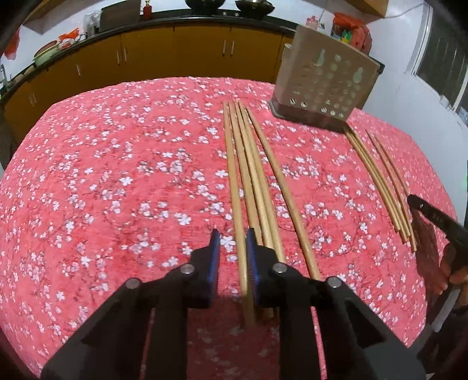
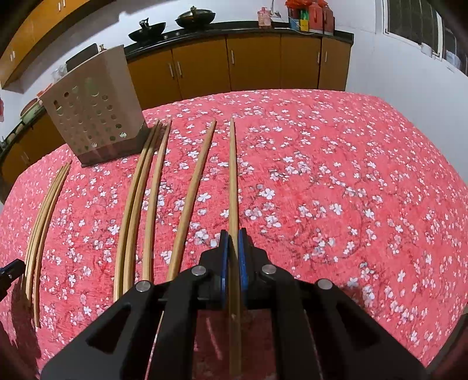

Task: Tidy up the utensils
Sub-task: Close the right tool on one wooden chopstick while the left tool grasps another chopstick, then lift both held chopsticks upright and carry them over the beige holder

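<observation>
Several wooden chopsticks lie lengthwise on a table with a pink floral cloth [image 1: 117,175]. A perforated beige utensil holder [image 1: 324,84] [image 2: 93,111] stands at the far side. My left gripper [image 1: 233,233] straddles the near end of the leftmost chopstick [image 1: 234,175]. The right pad touches it and a gap shows at the left pad. Several more chopsticks [image 1: 254,190] lie just to its right. My right gripper [image 2: 233,232] is shut on the near end of a single chopstick [image 2: 232,175], the rightmost of its group. The other loose chopsticks [image 2: 155,198] rest to its left.
Orange cabinets [image 2: 251,64] under a dark counter with woks [image 2: 194,17] run behind the table. A hand [image 1: 456,274] on the right gripper's black body [image 1: 438,222] shows at the right edge of the left wrist view. Bare cloth [image 2: 351,190] spreads to the right of the held chopstick.
</observation>
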Available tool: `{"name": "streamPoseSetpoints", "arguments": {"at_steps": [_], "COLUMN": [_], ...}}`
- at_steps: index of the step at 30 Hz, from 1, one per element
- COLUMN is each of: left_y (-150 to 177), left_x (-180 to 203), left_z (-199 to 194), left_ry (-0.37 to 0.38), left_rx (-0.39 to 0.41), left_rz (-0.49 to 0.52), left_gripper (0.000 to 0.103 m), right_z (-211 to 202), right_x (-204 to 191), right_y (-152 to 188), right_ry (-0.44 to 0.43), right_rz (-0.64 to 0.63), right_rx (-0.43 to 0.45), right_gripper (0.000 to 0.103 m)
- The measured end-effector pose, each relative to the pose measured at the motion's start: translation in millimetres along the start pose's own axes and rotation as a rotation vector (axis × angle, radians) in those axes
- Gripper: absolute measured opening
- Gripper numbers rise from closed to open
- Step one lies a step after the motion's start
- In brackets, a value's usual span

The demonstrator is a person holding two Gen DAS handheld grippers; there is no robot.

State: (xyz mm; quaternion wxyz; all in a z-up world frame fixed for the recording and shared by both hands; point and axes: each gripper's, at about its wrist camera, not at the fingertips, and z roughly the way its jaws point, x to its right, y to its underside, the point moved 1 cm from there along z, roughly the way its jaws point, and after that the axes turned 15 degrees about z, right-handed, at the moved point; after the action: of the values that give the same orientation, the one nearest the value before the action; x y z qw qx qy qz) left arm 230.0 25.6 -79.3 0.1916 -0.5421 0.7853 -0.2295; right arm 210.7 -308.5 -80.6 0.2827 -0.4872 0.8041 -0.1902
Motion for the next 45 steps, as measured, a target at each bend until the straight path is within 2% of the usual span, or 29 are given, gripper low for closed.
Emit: {"name": "streamPoseSetpoints", "arguments": {"at_steps": [4,10,15,25,31,34,38,45], "left_y": [-8,-28,-33,-7,7,7,7,1], "left_x": [2,-20,-38,-37,-27,-27,-30,-36], "left_z": [9,28,34,13,3,2,-5,-48], "left_ry": [-0.044,-0.089,-0.079,-0.053,-0.087,-0.089,-0.077,-0.083], "left_rx": [-0.01,-0.002,0.031,0.05,0.058,0.048,0.037,0.112], "left_rz": [0.028,0.011,-0.022,-0.023,-0.001,0.005,0.001,0.006], "left_gripper": [0.008,0.008,0.008,0.009,0.008,0.008,0.008,0.008], "right_z": [1,10,19,9,3,1,-20,-52], "right_x": [0,-3,-1,4,0,1,0,3], "right_y": [-1,-9,-19,-11,0,-2,-5,-18], "right_ry": [-0.001,-0.011,-0.022,-0.043,-0.02,-0.029,-0.054,-0.084], "right_rz": [-0.003,-0.017,0.012,0.016,-0.032,-0.017,-0.025,-0.028], "right_rx": [-0.005,-0.007,0.01,-0.017,0.001,-0.009,0.037,0.112], "right_gripper": [0.008,0.008,0.008,0.008,0.008,0.008,0.008,0.008]}}
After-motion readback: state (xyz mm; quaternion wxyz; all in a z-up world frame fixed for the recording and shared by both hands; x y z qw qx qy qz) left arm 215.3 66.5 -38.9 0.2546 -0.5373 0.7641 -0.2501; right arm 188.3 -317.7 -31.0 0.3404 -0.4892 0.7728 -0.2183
